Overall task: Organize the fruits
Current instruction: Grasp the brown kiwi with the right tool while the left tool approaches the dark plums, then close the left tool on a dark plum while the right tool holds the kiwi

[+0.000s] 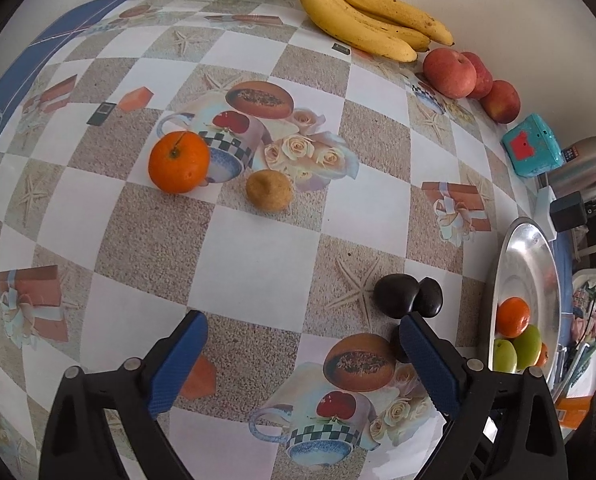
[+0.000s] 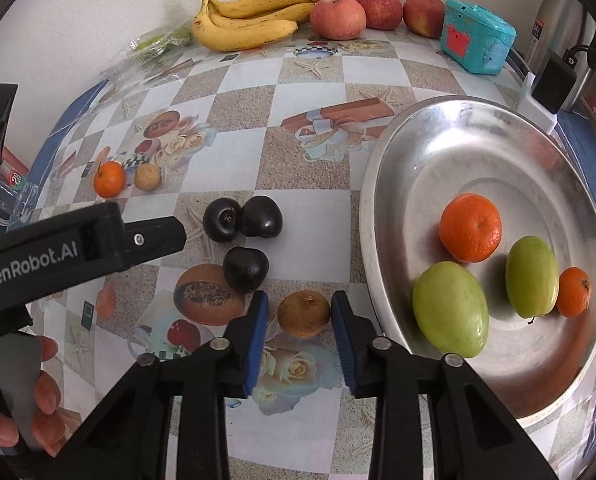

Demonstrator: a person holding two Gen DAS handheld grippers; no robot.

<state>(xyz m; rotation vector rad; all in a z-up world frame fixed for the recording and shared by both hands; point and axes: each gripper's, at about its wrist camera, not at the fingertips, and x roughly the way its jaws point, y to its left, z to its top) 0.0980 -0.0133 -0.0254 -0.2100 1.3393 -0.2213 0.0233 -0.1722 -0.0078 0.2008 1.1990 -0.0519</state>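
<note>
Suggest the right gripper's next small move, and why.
Probably a short lift straight up: the right gripper looks closed on the brown fruit, which is on the table, and the metal tray with other fruit lies just to its right.

Left gripper (image 1: 302,344) open above tablecloth (image 1: 258,248), 2 dark plums (image 1: 408,294) beside right finger

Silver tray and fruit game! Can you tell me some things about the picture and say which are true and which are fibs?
1. The silver tray holds two oranges and two green fruits. True.
2. The bananas are on the tray. False: the bananas lie on the table.
3. A brown fruit sits between the right claw's fingers. True.
4. The left claw holds an orange. False: the left claw is open and empty.
</note>
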